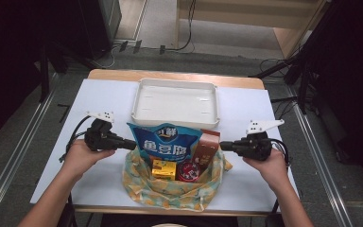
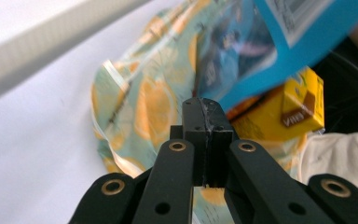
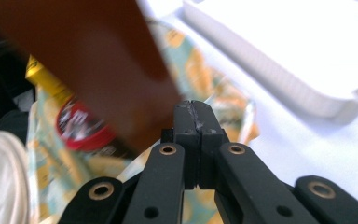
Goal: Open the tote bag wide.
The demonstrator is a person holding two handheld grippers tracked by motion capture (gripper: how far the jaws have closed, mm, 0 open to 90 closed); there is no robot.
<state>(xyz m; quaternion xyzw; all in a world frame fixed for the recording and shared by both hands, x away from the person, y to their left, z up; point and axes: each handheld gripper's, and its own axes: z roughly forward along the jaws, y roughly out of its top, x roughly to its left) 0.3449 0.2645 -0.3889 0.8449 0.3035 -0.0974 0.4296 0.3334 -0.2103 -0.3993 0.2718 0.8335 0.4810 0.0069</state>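
A patterned cloth bag point(image 1: 175, 189) printed with orange slices is taken as the landmark; it is seen at the near edge of the white table point(image 1: 104, 101), with a white tray point(image 1: 176, 101) standing empty just behind it. 4 items are seen inside the bag: a blue snack packet point(image 1: 163, 144) upright at the back left, a brown box point(image 1: 207, 145) upright at the back right, a yellow carton point(image 1: 164, 169) low in the middle and a red-lidded round tin point(image 1: 187, 171) beside the carton. The left gripper point(image 1: 132, 144) is held at the bag's left rim and the right gripper point(image 1: 223, 145) at its right rim, each pointed inward toward the bag. In both gripper views the jaws are seen pressed together, with the bag's cloth lying right at the tips; whether a fold of the rim is pinched cannot be told from the pictures. The step in hand is judged to be the opening or lifting of the bag by its 2 sides, so that the contents can be reached. If the rim is indeed held, the next move calls for the 2 sides to be drawn evenly apart, so that the tall packet and box are not tipped over. After that, 1 gripper would need to be freed for the first item to be carried to the tray.
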